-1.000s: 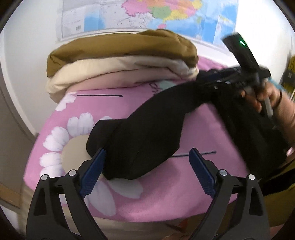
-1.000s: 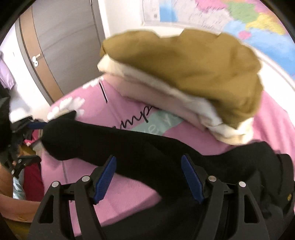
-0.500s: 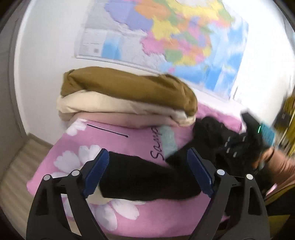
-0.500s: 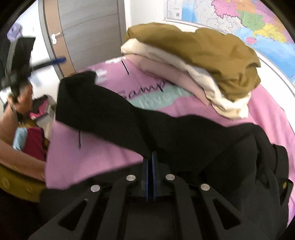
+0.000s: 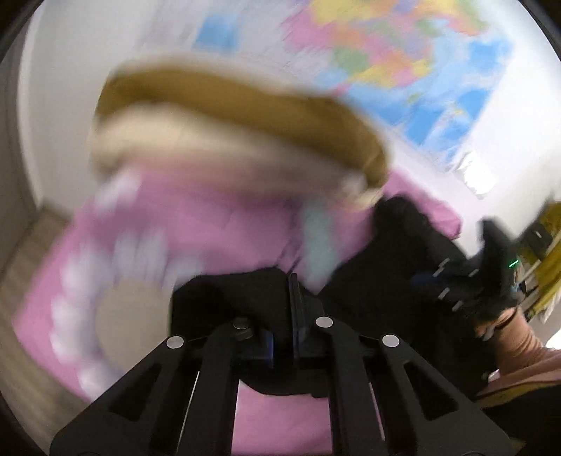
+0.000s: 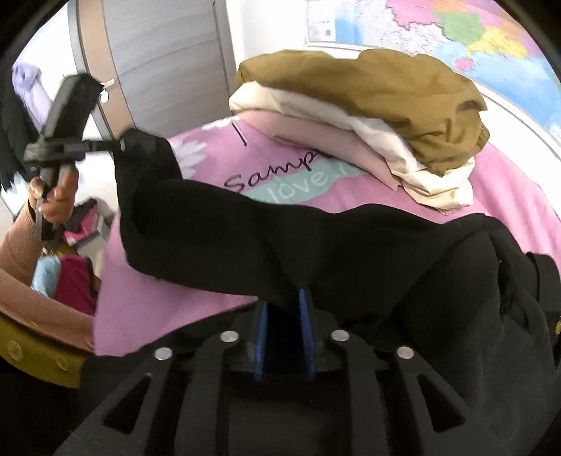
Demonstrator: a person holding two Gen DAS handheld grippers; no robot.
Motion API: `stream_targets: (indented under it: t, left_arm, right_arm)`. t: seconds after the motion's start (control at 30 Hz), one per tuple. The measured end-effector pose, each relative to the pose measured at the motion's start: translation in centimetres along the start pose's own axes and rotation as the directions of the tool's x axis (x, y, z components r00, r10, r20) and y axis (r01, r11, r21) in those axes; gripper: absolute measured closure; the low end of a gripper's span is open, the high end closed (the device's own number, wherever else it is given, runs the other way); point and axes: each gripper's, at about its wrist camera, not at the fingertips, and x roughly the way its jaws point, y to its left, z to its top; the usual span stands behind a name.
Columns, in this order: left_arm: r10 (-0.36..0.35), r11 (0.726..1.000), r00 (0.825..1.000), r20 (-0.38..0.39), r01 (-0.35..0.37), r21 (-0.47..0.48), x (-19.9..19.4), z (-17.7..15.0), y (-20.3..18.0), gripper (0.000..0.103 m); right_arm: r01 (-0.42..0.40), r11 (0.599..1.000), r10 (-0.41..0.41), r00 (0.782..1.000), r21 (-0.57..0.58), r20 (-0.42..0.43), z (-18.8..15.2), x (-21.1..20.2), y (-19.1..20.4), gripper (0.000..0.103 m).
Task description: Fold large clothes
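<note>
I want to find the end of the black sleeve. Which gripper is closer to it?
Left. The left gripper is clamped right on the sleeve end. The right gripper, jaws opening with the sleeve between them, sits far along it.

Both views look forward and downward along their own black gripper arms at the pink flower-printed cloth-covered surface (image 6: 508, 189), from close above its near edge. The left wrist view, heavily blurred, faces the stack of folded brown, cream and pale pink fabrics (image 5: 245, 140) from the left of that stack. The right wrist view faces the same stack (image 6: 368, 105) from its right. Both views share the stack, the pink surface, the crumpled black garment (image 6: 315, 238) and the colourful wall map (image 6: 455, 31).
</note>
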Motion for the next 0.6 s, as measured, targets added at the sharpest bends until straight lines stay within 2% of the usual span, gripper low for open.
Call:
stream_targets:
  t: [0.07, 0.13, 0.2, 0.3, 0.4, 0.43, 0.5, 0.6]
  left_arm:
    - [-0.036, 0.995, 0.993, 0.110, 0.026, 0.093, -2.5, 3.8, -3.2, 0.096]
    - [-0.054, 0.986, 0.981, 0.188, 0.023, 0.162, -4.5, 7.2, -6.1, 0.097]
    - [-0.081, 0.974, 0.966, 0.244, 0.025, 0.226, -5.9, 10.4, -9.0, 0.097]
    - [-0.143, 0.944, 0.942, 0.303, 0.037, 0.329, -6.9, 15.2, -14.7, 0.097]
    - [-0.245, 0.904, 0.926, 0.287, 0.112, 0.412, -5.9, 17.7, -20.3, 0.097]
    - [-0.286, 0.888, 0.922, 0.260, 0.153, 0.434, -5.1, 18.3, -22.0, 0.097]
    - [-0.357, 0.841, 0.914, 0.195, 0.224, 0.492, -3.0, 18.7, -26.5, 0.097]
    - [-0.419, 0.766, 0.902, 0.099, 0.293, 0.572, 0.2, 17.4, -32.7, 0.097]
  right_arm:
    - [-0.024, 0.998, 0.021, 0.998, 0.049, 0.058, 0.1, -1.6, -0.8, 0.066]
    - [-0.041, 0.994, 0.029, 0.992, 0.102, 0.119, 0.1, -3.4, -1.9, 0.056]
    - [-0.055, 0.988, 0.028, 0.983, 0.145, 0.182, -0.1, -5.7, -2.9, 0.055]
    - [-0.046, 0.983, -0.004, 0.963, 0.178, 0.268, -0.4, -9.2, -3.8, 0.045]
    - [-0.052, 0.978, -0.026, 0.930, 0.203, 0.366, -1.0, -13.0, -4.5, 0.037]
    - [-0.055, 0.975, -0.037, 0.915, 0.216, 0.402, -1.5, -14.5, -4.8, 0.028]
    - [-0.054, 0.970, -0.058, 0.895, 0.236, 0.443, -2.2, -16.3, -5.3, 0.026]
    - [-0.027, 0.961, -0.111, 0.873, 0.274, 0.475, -3.6, -18.6, -6.0, 0.026]
